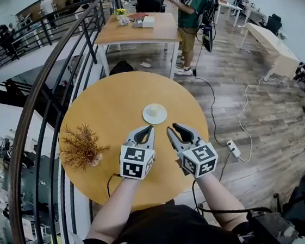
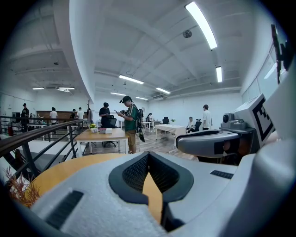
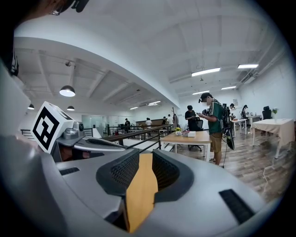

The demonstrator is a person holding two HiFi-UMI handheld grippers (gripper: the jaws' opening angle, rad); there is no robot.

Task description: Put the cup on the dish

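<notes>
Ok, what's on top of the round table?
A dish and a dried plant. The left gripper and right gripper hide the table beneath them.

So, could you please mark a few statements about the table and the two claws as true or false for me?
1. The left claw and the right claw are both shut and empty. True.
2. The white dish lies on the floor. False: it lies on the round wooden table.
3. A dried plant stands near the table's left edge. True.
4. The right claw grips the dish. False: the dish lies apart, just beyond both claws.
</notes>
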